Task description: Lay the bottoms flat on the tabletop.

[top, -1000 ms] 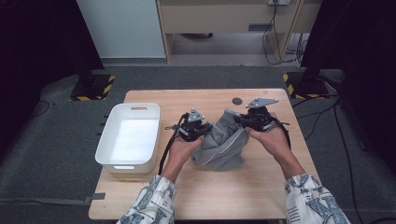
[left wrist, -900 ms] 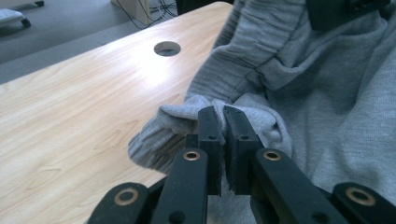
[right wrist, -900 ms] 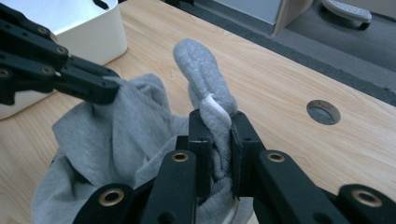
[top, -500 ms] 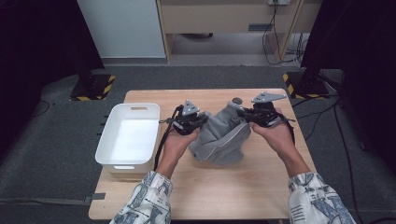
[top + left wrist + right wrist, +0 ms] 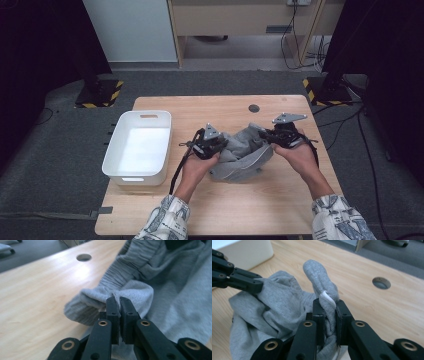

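Between the two tools on the counter [image 5: 280, 200] hangs a grey garment [image 5: 242, 155]: the left tool [image 5: 119, 305] pinches its ribbed hem, the right tool [image 5: 327, 305] pinches a bunched fold; a white bin [image 5: 139, 172] sits beyond the left tool.

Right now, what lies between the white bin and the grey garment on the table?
Bare wood of the table, apart from the left gripper and its cable, as the high view shows between white bin and grey garment.

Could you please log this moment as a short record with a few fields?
surface: wooden table
item in hand: grey garment, bunched near the table's middle
left gripper: shut on a fold of the garment
right gripper: shut on a thicker fold with a white cord
left of garment: white bin
table feature: round hole
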A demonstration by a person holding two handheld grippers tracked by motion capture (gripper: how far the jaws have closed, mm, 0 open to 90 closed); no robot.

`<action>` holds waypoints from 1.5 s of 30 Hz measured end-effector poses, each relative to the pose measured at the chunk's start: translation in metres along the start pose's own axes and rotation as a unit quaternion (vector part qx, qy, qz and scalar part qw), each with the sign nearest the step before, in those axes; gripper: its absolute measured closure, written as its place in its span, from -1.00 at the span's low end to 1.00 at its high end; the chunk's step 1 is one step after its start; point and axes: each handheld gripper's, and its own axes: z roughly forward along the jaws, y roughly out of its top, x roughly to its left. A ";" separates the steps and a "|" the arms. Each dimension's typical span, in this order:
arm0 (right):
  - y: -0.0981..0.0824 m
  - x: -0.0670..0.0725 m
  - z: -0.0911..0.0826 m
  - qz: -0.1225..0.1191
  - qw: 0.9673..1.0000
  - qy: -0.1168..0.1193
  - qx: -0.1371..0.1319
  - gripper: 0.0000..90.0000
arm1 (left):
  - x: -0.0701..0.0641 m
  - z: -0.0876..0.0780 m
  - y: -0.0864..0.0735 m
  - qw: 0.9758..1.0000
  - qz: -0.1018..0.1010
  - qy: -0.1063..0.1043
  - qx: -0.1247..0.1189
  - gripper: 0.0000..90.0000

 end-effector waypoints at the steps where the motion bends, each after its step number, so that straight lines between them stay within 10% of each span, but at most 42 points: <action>1: -0.003 -0.001 0.001 0.000 1.000 -0.001 0.004 0.79 | -0.002 0.002 -0.004 1.000 0.000 -0.002 0.001 0.92; 7: -0.015 -0.001 0.004 0.005 1.000 -0.008 0.020 0.61 | -0.011 0.014 -0.023 1.000 -0.002 -0.015 0.020 0.92; 11: -0.016 -0.003 0.010 0.025 0.998 -0.035 0.039 -0.04 | -0.014 0.017 -0.027 1.000 0.002 -0.016 0.022 0.92; 19: -0.017 0.003 0.021 0.006 0.998 -0.034 0.046 -0.14 | -0.012 0.017 -0.027 1.000 -0.004 -0.017 0.018 0.92; 27: -0.013 0.004 0.016 -0.011 0.999 -0.023 0.048 0.77 | -0.013 0.017 -0.030 1.000 -0.001 -0.015 0.019 0.91; 45: -0.026 -0.014 0.000 0.008 0.998 -0.045 0.047 0.83 | -0.008 0.002 -0.033 1.000 -0.006 0.014 0.008 0.55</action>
